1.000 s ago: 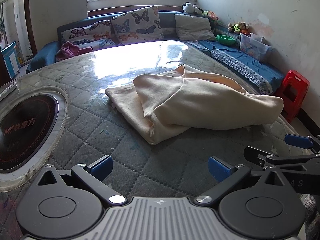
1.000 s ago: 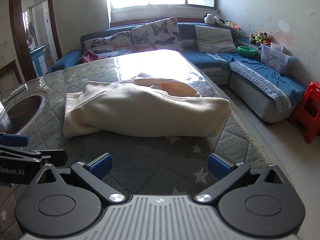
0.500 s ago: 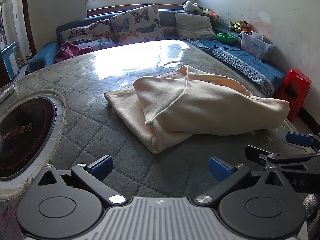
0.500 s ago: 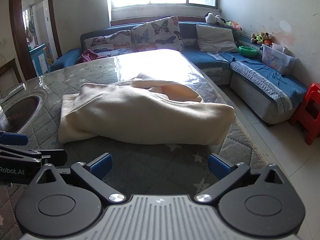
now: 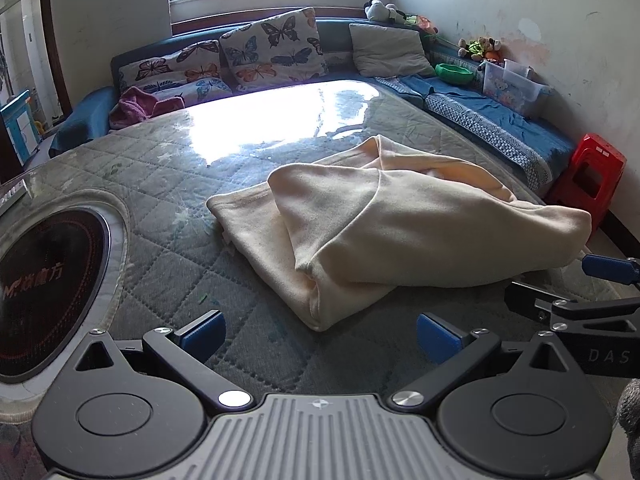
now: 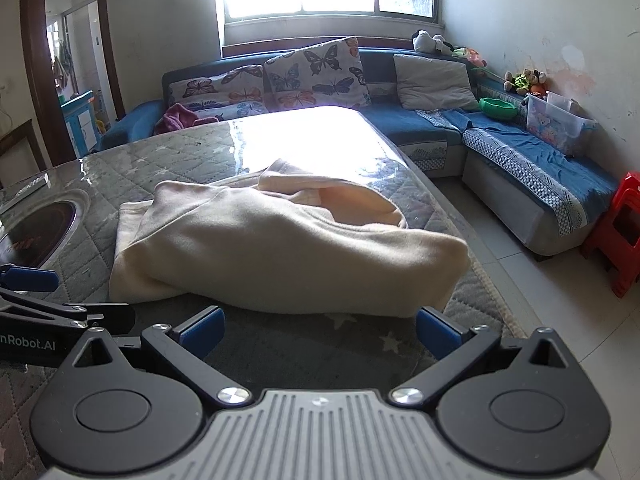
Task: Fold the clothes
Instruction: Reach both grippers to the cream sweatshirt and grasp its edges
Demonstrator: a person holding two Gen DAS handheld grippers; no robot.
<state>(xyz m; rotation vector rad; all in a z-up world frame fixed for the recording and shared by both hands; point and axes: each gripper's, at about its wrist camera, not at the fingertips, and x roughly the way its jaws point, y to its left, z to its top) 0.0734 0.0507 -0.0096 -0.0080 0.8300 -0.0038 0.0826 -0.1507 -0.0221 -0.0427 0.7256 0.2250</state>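
At the far left of the table (image 5: 168, 184), a round dark inset (image 5: 44, 276) is showing red writing that reads partly as "NF" with Chinese characters; the rest is too blurred to read. The left gripper (image 5: 318, 334) is hovering low over the quilted cover with its blue-padded fingers (image 5: 202, 330) spread wide and nothing between them. In the right wrist view its body is carrying the white lettering "nRobot.AI", cut off at the picture's edge.

Just ahead of both grippers, the cream garment (image 5: 392, 236) is lying in a loosely folded bundle on the table, its near fold bulging and a flatter layer sticking out beneath on the left. The garment (image 6: 280, 252) is sitting near the table's right edge.

The right gripper (image 6: 318, 330) is also standing spread and empty, its pads close to the garment's near edge but not gripping it. Seen from the left wrist view, its side is showing the letters "DAS".

Beyond, butterfly cushions (image 6: 316, 72) are leaning on a blue sofa (image 6: 412, 124), and a red stool (image 6: 616, 236) is standing at the right.
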